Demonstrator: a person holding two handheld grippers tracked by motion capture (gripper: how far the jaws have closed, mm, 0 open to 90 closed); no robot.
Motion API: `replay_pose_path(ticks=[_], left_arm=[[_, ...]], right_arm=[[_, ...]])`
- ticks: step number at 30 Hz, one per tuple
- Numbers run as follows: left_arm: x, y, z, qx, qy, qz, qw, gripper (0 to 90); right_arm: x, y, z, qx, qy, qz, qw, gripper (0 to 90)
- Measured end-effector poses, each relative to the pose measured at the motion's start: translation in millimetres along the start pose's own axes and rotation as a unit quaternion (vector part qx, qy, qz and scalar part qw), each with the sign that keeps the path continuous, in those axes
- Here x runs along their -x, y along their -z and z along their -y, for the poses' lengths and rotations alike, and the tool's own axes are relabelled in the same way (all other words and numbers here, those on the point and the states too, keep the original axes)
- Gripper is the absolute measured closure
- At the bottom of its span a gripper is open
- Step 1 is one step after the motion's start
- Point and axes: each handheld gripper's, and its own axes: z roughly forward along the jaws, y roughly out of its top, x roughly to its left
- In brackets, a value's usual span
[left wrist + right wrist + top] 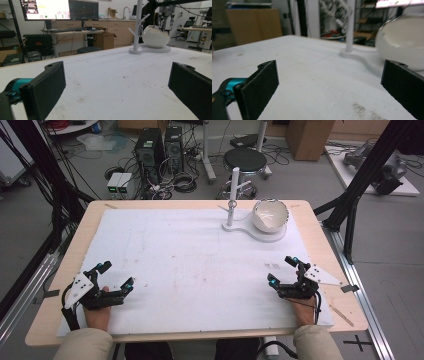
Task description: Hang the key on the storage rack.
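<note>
at the near left corner of the white-covered table [190, 265], a person's left hand [97, 312] is resting low on the mat, forearm coming in from the near edge, and is holding the left gripper [116, 276] angled toward the far right. its jaws are standing wide apart and gripping nothing, with bare mat between them in the left gripper view. toward the far right of the table, a white stand [234, 195] with pegs is rising from a flat white base, and a white egg-shaped bowl [270, 215] is sitting on that base just right of the post, well apart from both tools. at the near right, the right hand [304, 312] is lying on the mat and is pointing the right gripper [283, 270] toward the far left, jaws spread wide and empty.
</note>
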Motion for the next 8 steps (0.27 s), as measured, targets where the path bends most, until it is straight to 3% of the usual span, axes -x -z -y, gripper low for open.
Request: replay_pose_path(ticks=[5,8], left_arm=[[0.1,-0.1,0.0,-0.001,0.0,0.0,1.0,1.7],[0.0,0.6,0.1,0.001,0.001,-0.001,1.0,1.7]], right_arm=[[0.6,1.2,0.6,0.005,-0.008,0.002,0.9999,0.5],[-1.4,0.0,0.6,0.002,0.008,0.006,1.0,0.6]])
